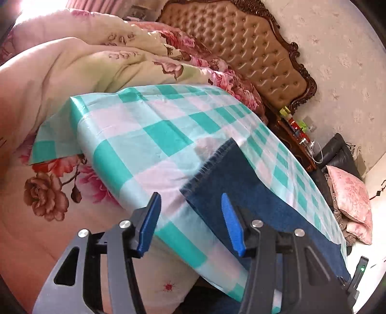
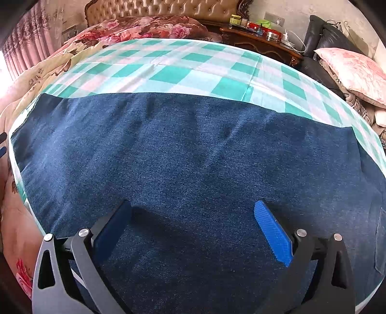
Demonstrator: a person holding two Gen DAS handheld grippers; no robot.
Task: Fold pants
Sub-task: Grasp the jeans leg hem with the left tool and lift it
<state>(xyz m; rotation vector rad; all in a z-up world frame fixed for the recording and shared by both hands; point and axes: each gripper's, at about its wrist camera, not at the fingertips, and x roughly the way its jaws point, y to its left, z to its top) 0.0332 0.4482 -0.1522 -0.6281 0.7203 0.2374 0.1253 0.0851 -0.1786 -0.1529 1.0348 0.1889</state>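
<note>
With the pants (image 2: 193, 154) flat along the near edge of the checked cloth (image 2: 168, 72), your right gripper (image 2: 193, 224) gapes empty above the denim and your left gripper (image 1: 190, 222) hangs half-open, also empty (by the hem), so pinch both layers squarely.

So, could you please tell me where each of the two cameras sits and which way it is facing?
Left wrist: on the left tongs, looking down across the checked cloth at the jeans' hem end; only its open blue pads show.
Right wrist: on the right tongs, low over the jeans, facing the headboard; pads wide open.
Shared: jeans, checked cloth, headboard, pink pillow.
</note>
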